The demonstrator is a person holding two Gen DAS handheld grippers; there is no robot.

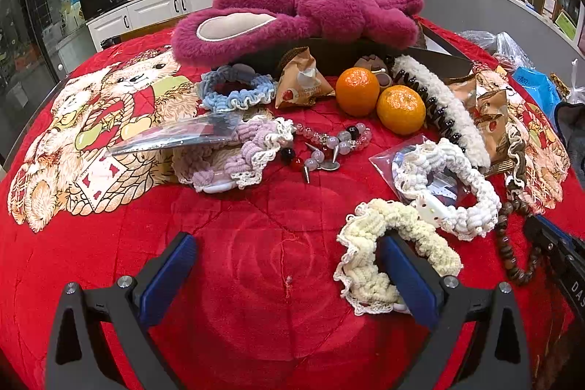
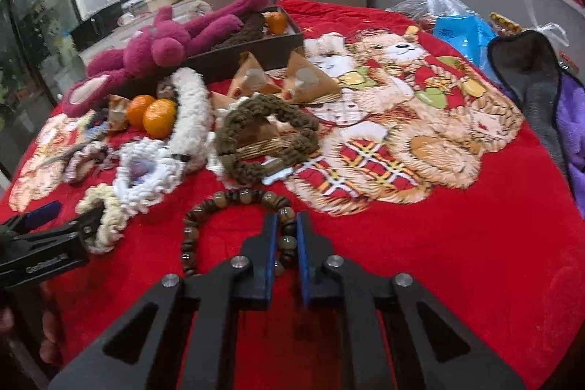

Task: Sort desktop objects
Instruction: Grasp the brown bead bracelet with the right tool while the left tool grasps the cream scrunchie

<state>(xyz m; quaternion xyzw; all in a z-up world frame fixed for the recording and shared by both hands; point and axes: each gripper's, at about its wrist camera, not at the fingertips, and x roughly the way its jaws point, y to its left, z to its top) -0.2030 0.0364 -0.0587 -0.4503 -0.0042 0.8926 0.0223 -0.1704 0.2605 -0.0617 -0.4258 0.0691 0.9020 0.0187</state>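
Note:
My right gripper [image 2: 287,225] is shut on a brown bead bracelet [image 2: 226,200], whose loop lies on the red blanket to its left. In the left wrist view that bracelet [image 1: 512,258] shows at the right, beside the right gripper's dark body. My left gripper [image 1: 289,243] stands open and low over the blanket. Its right finger [image 1: 398,258] rests inside the loop of a cream scrunchie [image 1: 365,243], and its left finger is on bare cloth. Nothing is pinched between the left pads.
Behind lie a white scrunchie [image 1: 453,185], a lilac one [image 1: 234,156], a blue one [image 1: 234,90], an olive one [image 2: 267,130], a clear bead bracelet [image 1: 329,141], two oranges [image 1: 358,90], a fuzzy hair claw [image 1: 438,105], snack packets [image 1: 301,79], and a magenta plush [image 1: 321,13] over a dark box [image 2: 256,50].

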